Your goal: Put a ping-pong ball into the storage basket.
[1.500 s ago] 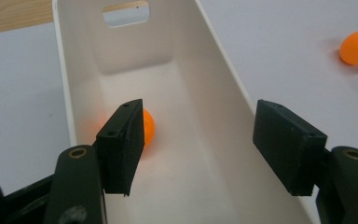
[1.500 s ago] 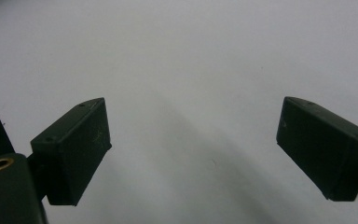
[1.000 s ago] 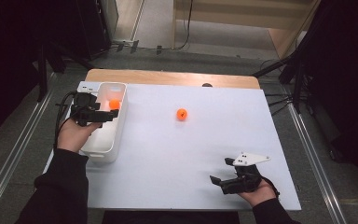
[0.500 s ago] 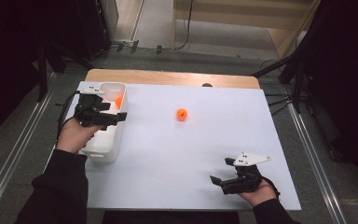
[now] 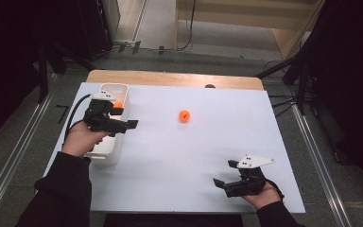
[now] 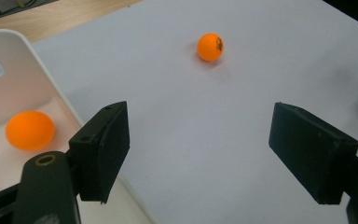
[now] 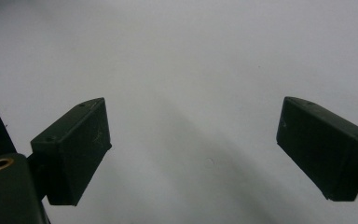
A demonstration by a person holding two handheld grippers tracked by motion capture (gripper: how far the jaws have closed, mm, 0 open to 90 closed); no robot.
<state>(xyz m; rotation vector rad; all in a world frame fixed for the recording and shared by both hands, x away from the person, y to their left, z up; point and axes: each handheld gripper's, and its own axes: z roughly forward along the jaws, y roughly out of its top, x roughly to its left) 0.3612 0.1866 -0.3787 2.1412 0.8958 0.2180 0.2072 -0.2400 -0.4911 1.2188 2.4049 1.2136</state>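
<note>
Partly hidden ball (image 5: 118, 104) (behind left gripper (image 5: 126, 124))

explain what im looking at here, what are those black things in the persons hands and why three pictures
A person sits at a white table and holds a hand-held gripper in each hand: two black jaws that pinch things. One picture is taken from above. The other two come from small cameras that ride on each gripper and look out between its jaws. The left gripper hangs open and empty at the edge of a white bin, which has one orange ball inside. A second orange ball lies loose on the table. The right gripper is open too, holds nothing, and sits low at the near right of the table.
</note>
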